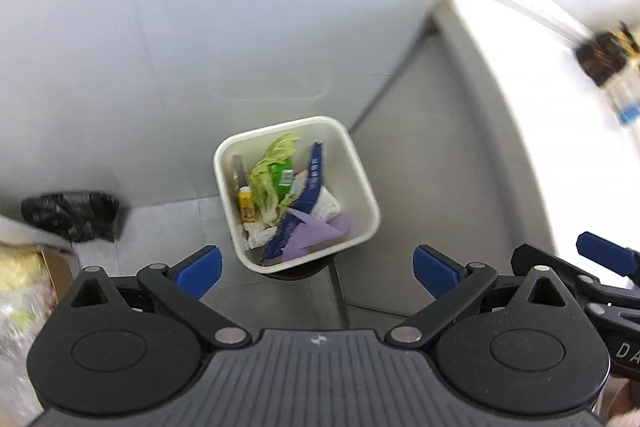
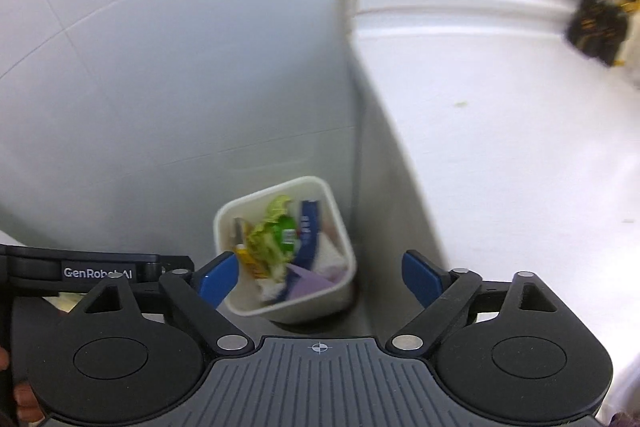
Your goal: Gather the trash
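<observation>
bin point(image 1: 362, 183): smooth cream plastic
purple sheet point(image 1: 310, 233): matt paper
counter point(image 2: 520, 147): glossy white
black bag point(image 1: 72, 215): crinkled plastic film

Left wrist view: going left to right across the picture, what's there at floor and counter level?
Cardboard box → black bag → white bin with trash → white counter → dark packet on the counter.

A crumpled black bag point(image 1: 72, 215) lies on the grey floor point(image 1: 400, 227) (beside a cardboard box point(image 1: 44, 267)); white counter point(image 2: 500, 147) at right.
</observation>
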Demonstrator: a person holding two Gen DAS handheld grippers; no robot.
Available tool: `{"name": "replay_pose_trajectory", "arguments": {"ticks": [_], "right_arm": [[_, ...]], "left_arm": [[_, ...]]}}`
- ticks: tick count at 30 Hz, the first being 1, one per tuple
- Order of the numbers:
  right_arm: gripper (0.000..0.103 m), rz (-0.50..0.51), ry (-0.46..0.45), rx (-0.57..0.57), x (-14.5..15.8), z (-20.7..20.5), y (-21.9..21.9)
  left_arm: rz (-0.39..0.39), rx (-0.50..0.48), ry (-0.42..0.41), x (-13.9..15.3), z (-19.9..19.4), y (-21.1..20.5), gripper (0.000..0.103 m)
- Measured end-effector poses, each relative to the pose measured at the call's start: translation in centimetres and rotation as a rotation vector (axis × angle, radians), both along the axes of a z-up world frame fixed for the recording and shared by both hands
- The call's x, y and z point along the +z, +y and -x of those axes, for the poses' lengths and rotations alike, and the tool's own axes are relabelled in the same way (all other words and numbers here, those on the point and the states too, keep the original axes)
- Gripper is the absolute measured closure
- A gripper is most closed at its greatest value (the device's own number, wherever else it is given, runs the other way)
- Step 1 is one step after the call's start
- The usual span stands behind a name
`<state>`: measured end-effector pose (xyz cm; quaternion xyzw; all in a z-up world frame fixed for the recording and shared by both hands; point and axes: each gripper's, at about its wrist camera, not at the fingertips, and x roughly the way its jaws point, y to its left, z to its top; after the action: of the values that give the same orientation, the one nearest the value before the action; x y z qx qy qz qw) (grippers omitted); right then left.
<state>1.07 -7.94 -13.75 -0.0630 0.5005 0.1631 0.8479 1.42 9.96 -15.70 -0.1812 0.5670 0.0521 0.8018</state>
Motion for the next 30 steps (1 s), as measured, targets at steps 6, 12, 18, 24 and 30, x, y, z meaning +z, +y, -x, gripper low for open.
{"name": "replay_pose_trajectory", "arguments": {"ticks": [6,12,18,24,30], "right_arm": [[0.005,0.024,-0.029,-0.08,4.7,1.3,-2.1],[0.003,0.095,-0.08,-0.077,7.4,1.8,-3.6],[0.003,0.098,-0.072,-0.075,8.6,1.3,-4.7],[0.003,0.087,-0.053,-0.11,9.5,0.7,-6.1],[0.003,0.087,-0.067,-0.147,10.3,0.2,-7.9]], "left_arm": [[-0.034,-0.045,0.042,3.9,-0.5,-1.9,0.001],[-0.068,-0.025,0.039,7.0,-0.2,-3.1,0.001],[-0.146,-0.038,0.016,8.3,-0.5,-4.8,0.001],[-0.179,-0.069,0.013,8.8,-1.1,-5.9,0.001],[-0.183,-0.091,0.022,8.7,-1.1,-6.6,0.001]]}}
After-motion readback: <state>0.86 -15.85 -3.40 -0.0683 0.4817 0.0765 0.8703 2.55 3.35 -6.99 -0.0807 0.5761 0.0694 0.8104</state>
